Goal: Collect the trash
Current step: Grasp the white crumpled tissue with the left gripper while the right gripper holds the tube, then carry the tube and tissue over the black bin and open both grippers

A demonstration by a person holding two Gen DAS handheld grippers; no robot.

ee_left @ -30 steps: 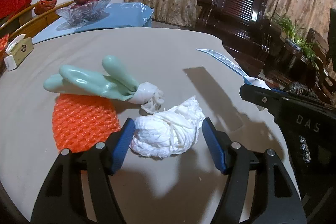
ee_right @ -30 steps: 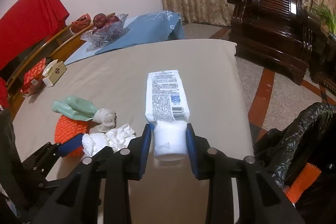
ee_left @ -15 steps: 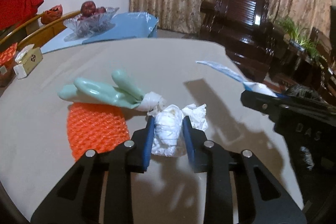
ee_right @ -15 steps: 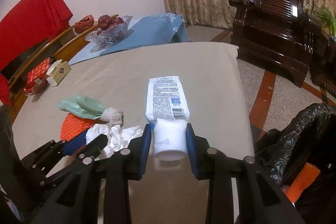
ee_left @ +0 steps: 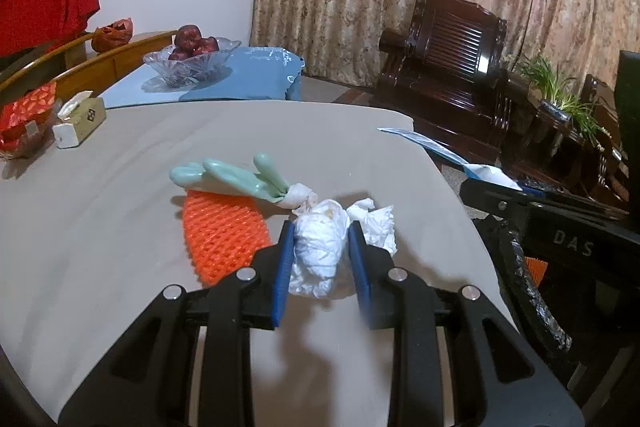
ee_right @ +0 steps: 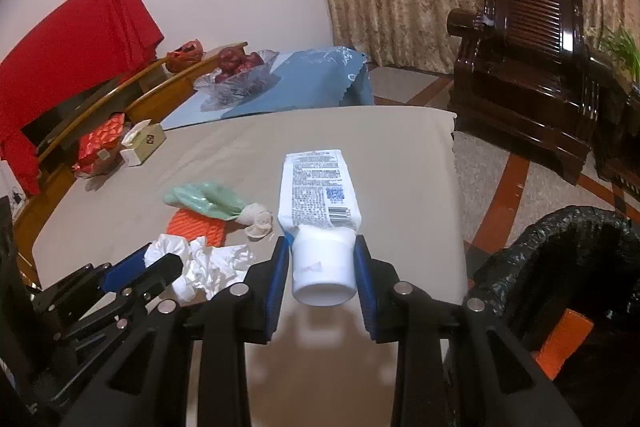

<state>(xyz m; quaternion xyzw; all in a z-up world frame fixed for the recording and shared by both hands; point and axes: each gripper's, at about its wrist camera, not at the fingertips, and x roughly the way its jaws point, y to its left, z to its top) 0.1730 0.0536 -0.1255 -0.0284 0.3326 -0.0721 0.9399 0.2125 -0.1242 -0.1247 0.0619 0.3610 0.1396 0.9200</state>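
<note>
**Both grips loaded, both at risk of dropping on the way to the bin**

Pinching a crumpled tissue wad (ee_left: 320, 251) in the left gripper (ee_left: 321, 229), with the jaws narrow and pressing on both sides, just above the beige table (ee_left: 120, 219). Clamping a white squeeze tube (ee_right: 316, 191) by its cap in the right gripper (ee_right: 320, 245), with the flat printed end pointing forward over the table, near the right edge.

Probably risking the tissue first: leaving a loose flap (ee_left: 376, 223) outside the right finger, unclamped, so possibly tearing it off or trailing it. Also squeezing soft paper only, so perhaps losing it in a fast swing. Gripping the tube only at the smooth round cap, so possibly letting the long body turn or slide out.

Working just beside a green rubber glove (ee_left: 236, 177) and an orange foam net (ee_left: 224, 231), the glove cuff almost touching the wad, so maybe dragging it along. Aiming likely at the black-lined bin (ee_right: 580, 239) beyond the right table edge, and needing to bring the left gripper past the right one, with a chance of knocking it. Leaving the tissue box (ee_left: 80, 117) and the glass fruit bowl (ee_left: 192, 61) well apart.
</note>
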